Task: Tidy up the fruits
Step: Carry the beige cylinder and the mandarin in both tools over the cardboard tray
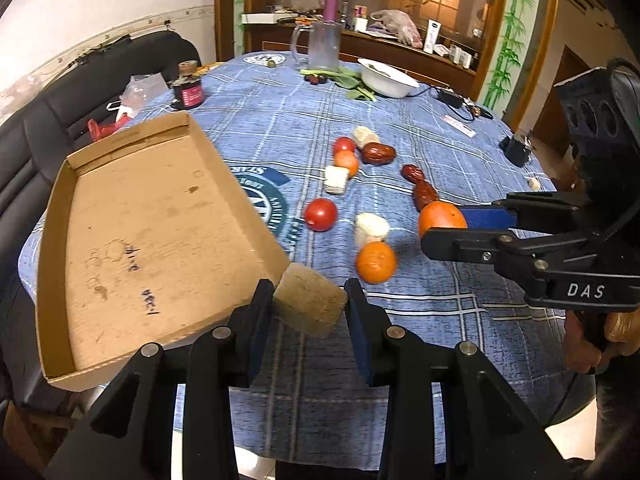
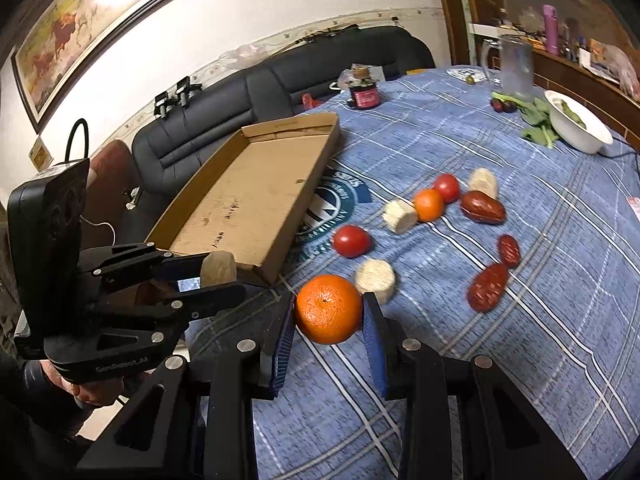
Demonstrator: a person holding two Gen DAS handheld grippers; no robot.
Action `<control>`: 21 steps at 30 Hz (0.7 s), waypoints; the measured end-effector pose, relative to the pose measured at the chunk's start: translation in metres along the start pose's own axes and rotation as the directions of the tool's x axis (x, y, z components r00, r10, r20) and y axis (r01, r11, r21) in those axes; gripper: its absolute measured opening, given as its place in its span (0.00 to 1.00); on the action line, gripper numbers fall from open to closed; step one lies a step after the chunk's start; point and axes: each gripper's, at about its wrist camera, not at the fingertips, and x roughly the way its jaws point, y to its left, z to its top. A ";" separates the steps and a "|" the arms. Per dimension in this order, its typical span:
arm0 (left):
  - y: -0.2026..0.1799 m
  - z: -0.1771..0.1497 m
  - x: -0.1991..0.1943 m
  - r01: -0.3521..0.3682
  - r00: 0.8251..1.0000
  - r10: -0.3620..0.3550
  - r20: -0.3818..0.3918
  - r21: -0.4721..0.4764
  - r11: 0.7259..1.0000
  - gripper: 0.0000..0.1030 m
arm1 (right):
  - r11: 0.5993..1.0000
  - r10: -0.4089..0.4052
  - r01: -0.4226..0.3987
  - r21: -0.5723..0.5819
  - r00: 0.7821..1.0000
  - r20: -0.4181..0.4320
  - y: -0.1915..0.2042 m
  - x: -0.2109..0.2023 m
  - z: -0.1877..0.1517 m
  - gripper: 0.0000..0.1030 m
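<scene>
My left gripper (image 1: 310,304) is shut on a pale cut banana piece (image 1: 310,305), held just above the near right corner of the empty cardboard tray (image 1: 60,216); it also shows in the right wrist view (image 2: 218,269). My right gripper (image 2: 329,312) is shut on an orange (image 2: 328,309), also seen in the left wrist view (image 1: 442,220). On the blue cloth lie another orange (image 1: 375,262), a small orange (image 1: 346,161), two tomatoes (image 1: 320,214) (image 1: 344,145), banana pieces (image 1: 371,229) (image 1: 335,179) (image 1: 365,136) and red dates (image 1: 378,153) (image 1: 424,196).
A white bowl (image 1: 390,80) with greens, a glass jug (image 1: 323,46), a dark jar (image 1: 188,94) and cables (image 1: 460,100) stand at the table's far side. A black sofa (image 2: 224,96) lies behind the tray. A small black device (image 1: 516,151) sits at the right edge.
</scene>
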 end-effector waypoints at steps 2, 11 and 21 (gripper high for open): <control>0.007 0.000 -0.003 -0.012 1.000 0.012 0.009 -0.012 1.000 0.33 | 1.000 0.009 -0.009 -0.012 1.000 0.000 0.007 0.004 0.005 0.32; 0.065 0.011 -0.015 -0.117 0.992 0.121 0.037 -0.111 0.987 0.33 | 0.992 0.081 -0.081 -0.094 0.997 -0.008 0.052 0.037 0.041 0.32; 0.121 0.006 0.001 -0.213 0.977 0.211 -0.029 -0.185 0.959 0.33 | 0.974 0.099 -0.125 -0.187 0.985 -0.140 0.102 0.118 0.065 0.32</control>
